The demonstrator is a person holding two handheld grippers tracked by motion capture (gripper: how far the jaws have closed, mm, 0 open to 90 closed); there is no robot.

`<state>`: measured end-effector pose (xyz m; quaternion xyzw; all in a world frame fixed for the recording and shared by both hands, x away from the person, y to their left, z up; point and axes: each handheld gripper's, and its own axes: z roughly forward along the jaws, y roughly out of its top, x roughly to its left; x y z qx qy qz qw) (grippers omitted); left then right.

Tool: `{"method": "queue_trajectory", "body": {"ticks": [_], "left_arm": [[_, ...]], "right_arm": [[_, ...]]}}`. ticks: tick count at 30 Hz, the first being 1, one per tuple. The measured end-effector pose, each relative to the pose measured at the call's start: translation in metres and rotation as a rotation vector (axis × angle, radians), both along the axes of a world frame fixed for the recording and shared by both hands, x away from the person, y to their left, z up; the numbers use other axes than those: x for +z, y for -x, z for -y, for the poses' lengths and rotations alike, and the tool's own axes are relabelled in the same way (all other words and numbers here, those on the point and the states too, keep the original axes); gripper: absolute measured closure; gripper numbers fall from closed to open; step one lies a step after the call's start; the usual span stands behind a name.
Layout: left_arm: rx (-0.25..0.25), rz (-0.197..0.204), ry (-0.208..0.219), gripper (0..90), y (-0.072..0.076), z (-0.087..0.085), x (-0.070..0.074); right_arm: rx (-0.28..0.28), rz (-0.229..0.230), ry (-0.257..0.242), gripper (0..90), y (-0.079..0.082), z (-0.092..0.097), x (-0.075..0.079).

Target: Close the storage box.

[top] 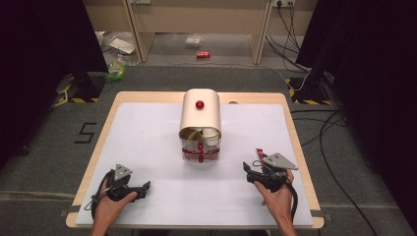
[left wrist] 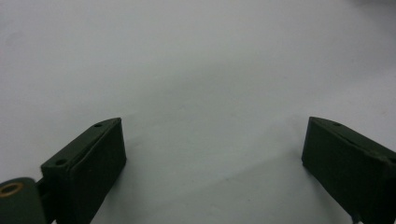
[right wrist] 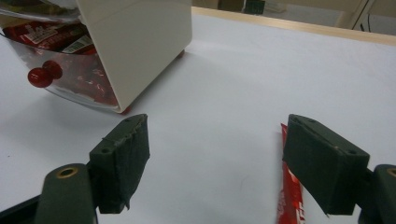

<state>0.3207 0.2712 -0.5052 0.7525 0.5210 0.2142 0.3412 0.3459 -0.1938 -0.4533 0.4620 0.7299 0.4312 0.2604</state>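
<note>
Resting low on the bench (top: 147,147), both grippers sit near the person's edge, and neither has anything in its grasp. Left gripper (top: 143,187) first: its jaws are spread wide with only bare white surface between them, parked well off to the side of the action. Over to the right gripper (right wrist: 217,161), jaws also wide apart, and here's the interesting bit: a red sachet (right wrist: 289,196) lies flat on the bench just inside its right-hand jaw, partly tucked under it. In the high view that red sachet (top: 259,153) pokes out just ahead of the right gripper (top: 252,172). That looks like the piece in play, lined up lengthwise so the jaws could close across its narrow width.

Ahead and to the left of the right gripper stands the cream bread-bin-style box (right wrist: 140,51), its clear front drawer (right wrist: 70,84) with a red knob (right wrist: 39,77) already stocked with red packets. The box's front faces the person, which suits feeding more sachets in from this side. My read: the pick hasn't started yet.
</note>
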Motion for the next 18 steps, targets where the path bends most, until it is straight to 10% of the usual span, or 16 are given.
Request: {"method": "queue_trajectory", "body": {"ticks": [18], "left_arm": [[0.0, -0.002, -0.001, 5.4, 0.0, 0.0, 0.0]], "right_arm": [[-0.039, -0.012, -0.004, 22.3, 0.011, 0.024, -0.001]]}}
